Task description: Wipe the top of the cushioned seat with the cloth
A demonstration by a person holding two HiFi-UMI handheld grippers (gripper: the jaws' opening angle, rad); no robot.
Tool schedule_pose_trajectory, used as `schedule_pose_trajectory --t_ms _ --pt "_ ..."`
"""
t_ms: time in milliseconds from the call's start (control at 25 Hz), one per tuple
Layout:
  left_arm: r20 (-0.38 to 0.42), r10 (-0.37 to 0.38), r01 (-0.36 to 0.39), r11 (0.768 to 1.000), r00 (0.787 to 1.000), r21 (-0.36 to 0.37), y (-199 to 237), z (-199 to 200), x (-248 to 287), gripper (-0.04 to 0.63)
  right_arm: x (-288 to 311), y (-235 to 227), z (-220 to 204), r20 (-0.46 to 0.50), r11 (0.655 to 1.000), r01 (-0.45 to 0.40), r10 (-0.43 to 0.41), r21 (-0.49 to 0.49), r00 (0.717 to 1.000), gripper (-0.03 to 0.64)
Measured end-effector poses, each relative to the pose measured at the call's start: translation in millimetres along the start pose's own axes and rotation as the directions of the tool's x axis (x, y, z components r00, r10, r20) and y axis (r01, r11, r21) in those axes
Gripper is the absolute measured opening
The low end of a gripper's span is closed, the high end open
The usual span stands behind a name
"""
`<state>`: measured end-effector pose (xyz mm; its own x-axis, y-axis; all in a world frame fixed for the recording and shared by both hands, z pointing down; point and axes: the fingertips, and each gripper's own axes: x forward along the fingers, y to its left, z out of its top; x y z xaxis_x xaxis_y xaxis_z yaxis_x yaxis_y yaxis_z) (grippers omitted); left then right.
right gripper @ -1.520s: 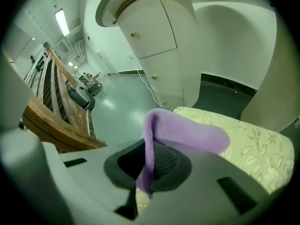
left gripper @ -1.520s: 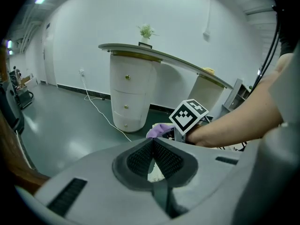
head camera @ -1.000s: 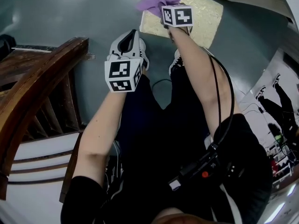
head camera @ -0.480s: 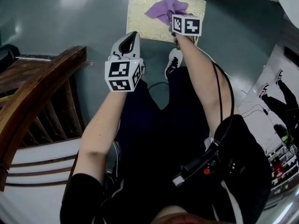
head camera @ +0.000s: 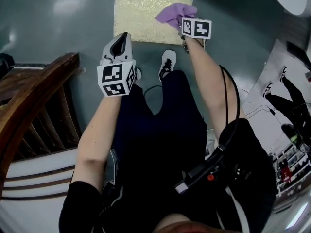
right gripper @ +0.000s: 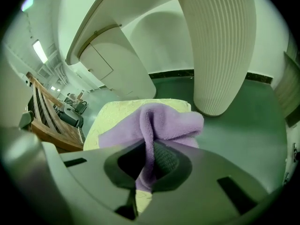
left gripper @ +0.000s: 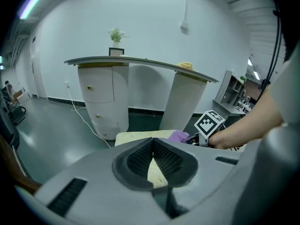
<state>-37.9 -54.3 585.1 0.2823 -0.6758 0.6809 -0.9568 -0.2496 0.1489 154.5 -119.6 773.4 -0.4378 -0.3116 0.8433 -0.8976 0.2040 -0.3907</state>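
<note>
The cushioned seat (head camera: 138,16) is a pale yellow square pad low on the floor in front of the person's feet. A purple cloth (head camera: 174,13) lies bunched on its right edge, and my right gripper (head camera: 182,22) is shut on it. In the right gripper view the cloth (right gripper: 164,123) runs down between the jaws of the right gripper (right gripper: 147,161), with the seat (right gripper: 110,118) under it. My left gripper (head camera: 121,37) hovers shut and holds nothing, near the seat's front left. The left gripper view shows this gripper (left gripper: 153,146), the seat (left gripper: 133,136) and the cloth (left gripper: 178,136).
A dark wooden chair frame (head camera: 34,96) stands close at the left. Behind the seat rises a white counter on a ribbed column (right gripper: 220,46) beside a white cabinet (left gripper: 103,102), with a cable (left gripper: 84,118) on the grey-green floor. The person's shoe (head camera: 167,64) is near the seat's front edge.
My right gripper has dragged the cloth across the seat from its left part to its right edge. The left gripper has stayed shut and held its place.
</note>
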Motion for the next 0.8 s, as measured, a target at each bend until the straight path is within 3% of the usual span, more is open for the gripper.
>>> schedule_pose_trajectory --t_ms 120,280,400,520,640,800 --pt "-0.012 -0.012 0.012 1.000 1.000 -0.010 -2.3 -5.3 -0.6 0.005 -11.9 -20.9 -0.8 -0.019 0.999 0.038 -0.038 -0.005 0.999 0.021" --pt "-0.014 0.014 -0.014 1.000 1.000 -0.004 23.0 -10.6 -2.2 0.005 -25.5 -37.5 -0.9 -0.001 0.992 0.100 -0.100 0.075 0.995 0.023" --pt "-0.005 0.054 -0.054 0.998 0.999 -0.033 54.6 -12.3 -4.1 0.005 -38.6 -22.6 3.1 0.039 0.995 0.095 -0.096 0.030 0.995 0.023" --pt "0.010 0.052 -0.051 0.998 0.999 -0.028 82.9 -12.2 -9.1 0.005 -47.3 13.7 15.0 0.115 0.998 0.042 -0.046 0.040 0.992 0.023" --pt "0.041 0.034 -0.037 0.997 0.999 0.070 107.3 -1.0 -17.8 0.005 -43.6 65.1 34.2 0.196 0.997 -0.041 0.027 0.067 0.980 0.023" --pt "0.063 -0.015 0.007 0.992 0.998 0.125 130.7 5.3 -41.8 0.005 -27.9 146.5 32.2 0.182 0.992 -0.116 0.122 -0.038 0.976 0.023"
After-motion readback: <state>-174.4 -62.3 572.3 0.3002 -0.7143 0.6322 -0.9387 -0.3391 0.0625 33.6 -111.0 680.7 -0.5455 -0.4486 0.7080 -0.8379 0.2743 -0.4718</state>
